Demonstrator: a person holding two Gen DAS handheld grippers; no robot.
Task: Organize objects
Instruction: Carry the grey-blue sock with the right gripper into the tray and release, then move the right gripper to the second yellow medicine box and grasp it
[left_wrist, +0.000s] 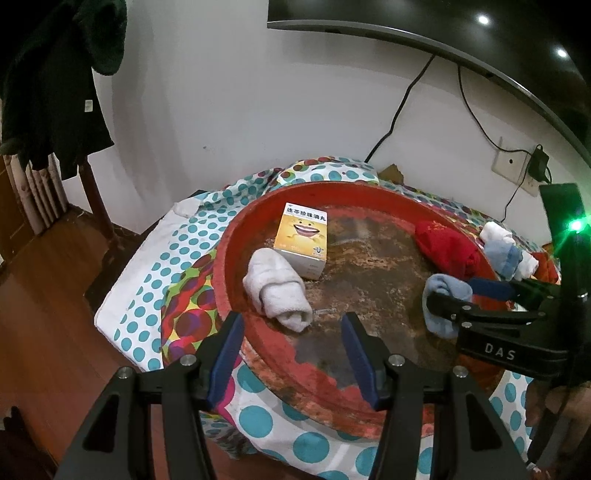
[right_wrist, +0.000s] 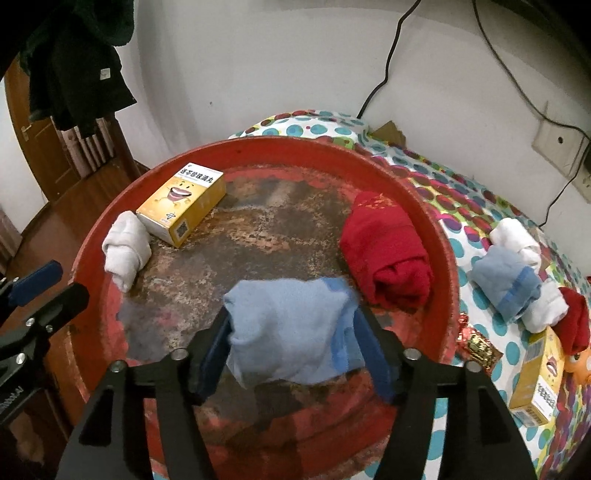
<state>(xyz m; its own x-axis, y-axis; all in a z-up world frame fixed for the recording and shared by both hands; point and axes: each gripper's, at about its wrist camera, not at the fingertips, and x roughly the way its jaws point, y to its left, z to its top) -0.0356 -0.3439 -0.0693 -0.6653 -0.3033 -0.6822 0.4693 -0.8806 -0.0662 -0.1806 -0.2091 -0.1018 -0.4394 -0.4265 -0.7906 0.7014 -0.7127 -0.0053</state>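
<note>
A round red tray (left_wrist: 225, 258) (right_wrist: 436, 221) sits on a polka-dot cloth. In it lie a rolled white towel (left_wrist: 275, 291) (right_wrist: 125, 247), a yellow medicine box (left_wrist: 303, 240) (right_wrist: 183, 205) and a rolled red towel (left_wrist: 447, 247) (right_wrist: 384, 247). My right gripper (right_wrist: 291, 332) (left_wrist: 448, 295) is shut on a light blue towel (right_wrist: 291, 328) (left_wrist: 443, 299), holding it above the tray floor. My left gripper (left_wrist: 291, 354) is open and empty over the tray's near rim, just in front of the white towel.
To the right of the tray on the cloth (right_wrist: 461, 206) lie white (right_wrist: 513, 236), blue (right_wrist: 506, 280) and red (right_wrist: 574, 321) rolled towels, a second yellow box (right_wrist: 539, 380) and a red-gold packet (right_wrist: 478, 347). A wall, cables and dark clothes (left_wrist: 55, 85) stand behind.
</note>
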